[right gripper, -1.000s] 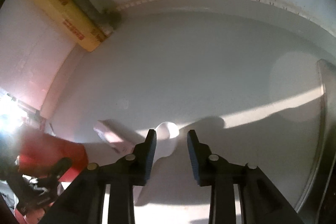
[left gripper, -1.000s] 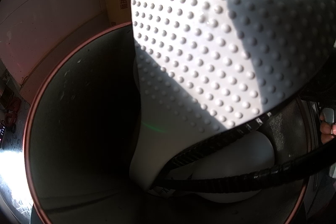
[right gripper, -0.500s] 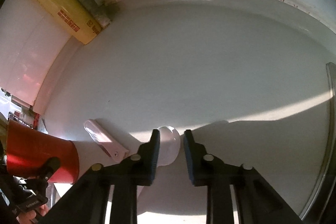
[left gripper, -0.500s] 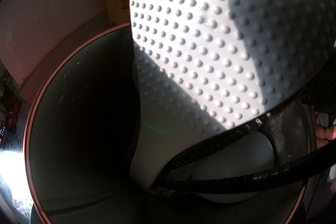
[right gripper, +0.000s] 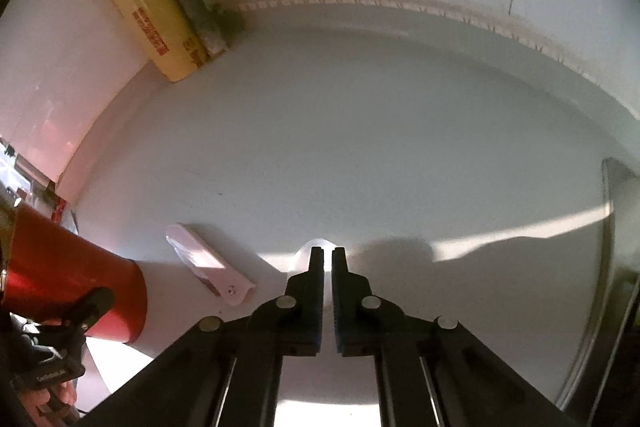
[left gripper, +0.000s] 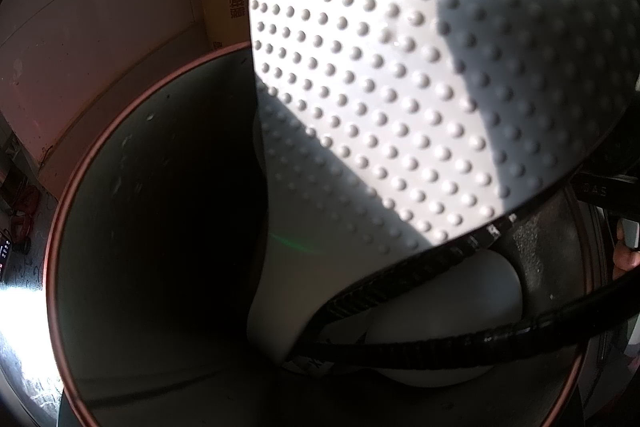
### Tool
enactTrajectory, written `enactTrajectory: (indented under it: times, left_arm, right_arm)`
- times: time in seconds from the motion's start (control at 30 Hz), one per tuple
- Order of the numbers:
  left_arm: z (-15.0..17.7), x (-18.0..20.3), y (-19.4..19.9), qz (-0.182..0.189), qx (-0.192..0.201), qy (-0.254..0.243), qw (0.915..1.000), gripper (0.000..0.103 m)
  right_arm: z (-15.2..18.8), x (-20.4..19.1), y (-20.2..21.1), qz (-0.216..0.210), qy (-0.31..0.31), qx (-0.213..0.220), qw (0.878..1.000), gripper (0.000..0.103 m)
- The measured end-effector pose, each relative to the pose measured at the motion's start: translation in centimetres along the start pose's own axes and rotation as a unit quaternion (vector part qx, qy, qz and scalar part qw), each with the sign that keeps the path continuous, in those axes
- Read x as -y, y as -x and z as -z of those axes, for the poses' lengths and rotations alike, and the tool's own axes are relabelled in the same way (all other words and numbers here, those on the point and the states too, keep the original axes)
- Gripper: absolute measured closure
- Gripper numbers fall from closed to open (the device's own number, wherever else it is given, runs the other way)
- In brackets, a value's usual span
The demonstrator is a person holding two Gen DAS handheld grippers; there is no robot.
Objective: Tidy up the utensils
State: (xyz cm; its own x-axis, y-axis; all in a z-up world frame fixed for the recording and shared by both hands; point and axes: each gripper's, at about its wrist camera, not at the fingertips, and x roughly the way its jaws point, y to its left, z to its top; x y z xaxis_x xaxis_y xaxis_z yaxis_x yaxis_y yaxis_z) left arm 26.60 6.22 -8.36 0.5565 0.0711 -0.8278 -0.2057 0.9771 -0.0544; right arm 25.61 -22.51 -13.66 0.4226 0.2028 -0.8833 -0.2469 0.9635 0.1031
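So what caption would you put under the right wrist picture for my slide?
Right gripper shut on a white plastic spoon on the white counter, a clear utensil lying beside a red cup.

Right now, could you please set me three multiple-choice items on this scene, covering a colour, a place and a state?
1. The cup held by the left gripper is:
A blue
B red
C green

2. The loose white utensil lies:
A on the counter, left of the right gripper in the right wrist view
B inside the cup
C on a box

3. The right gripper's fingers are:
A spread wide
B shut on a pale utensil
C shut on a box

Answers:
1. B, its outer wall shows red.
2. A, it rests flat on the counter, apart from the fingers.
3. B, the utensil's tip pokes out past the closed fingertips.
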Motion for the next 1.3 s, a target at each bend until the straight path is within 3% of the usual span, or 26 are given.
enactTrajectory:
  times: [0.27, 0.37, 0.4, 0.5, 0.67, 0.73, 0.93, 1.03, 1.3]
  left_arm:
    - [0.0, 0.0, 0.0, 0.000, 0.000, 0.000, 1.0000, 0.013]
    - [0.0, 0.0, 0.0, 0.000, 0.000, 0.000, 1.0000, 0.013]
    - [0.0, 0.0, 0.0, 0.000, 0.000, 0.000, 1.0000, 0.013]
    - [0.0, 0.0, 0.0, 0.000, 0.000, 0.001, 1.0000, 0.013]
    - [0.0, 0.0, 0.0, 0.000, 0.000, 0.000, 1.0000, 0.013]
    - [0.0, 0.0, 0.0, 0.000, 0.000, 0.000, 1.0000, 0.013]
    - [0.0, 0.0, 0.0, 0.000, 0.000, 0.001, 1.0000, 0.013]
    - [0.0, 0.0, 0.0, 0.000, 0.000, 0.001, 1.0000, 0.013]
    - [0.0, 0.0, 0.0, 0.000, 0.000, 0.001, 1.0000, 0.013]
  right_arm:
    - [0.1, 0.2, 0.7, -0.019, -0.002, 0.002, 1.000, 0.098]
    - [0.1, 1.4, 0.3, -0.019, -0.018, -0.011, 1.000, 0.082]
    - [0.1, 1.8, 0.1, -0.020, -0.022, -0.016, 0.999, 0.071]
    - [0.3, 2.8, -0.3, -0.021, -0.037, -0.022, 0.999, 0.054]
    - [0.5, 3.5, -1.2, -0.048, -0.059, -0.035, 0.997, 0.051]
    - [0.5, 3.3, -1.6, -0.048, -0.059, -0.038, 0.996, 0.057]
    - [0.4, 2.6, -2.2, -0.042, -0.053, -0.040, 0.997, 0.088]
    - [0.4, 2.3, -2.4, -0.034, -0.052, -0.041, 0.997, 0.098]
    - [0.1, 2.3, -0.7, -0.018, -0.060, -0.008, 0.998, 0.101]
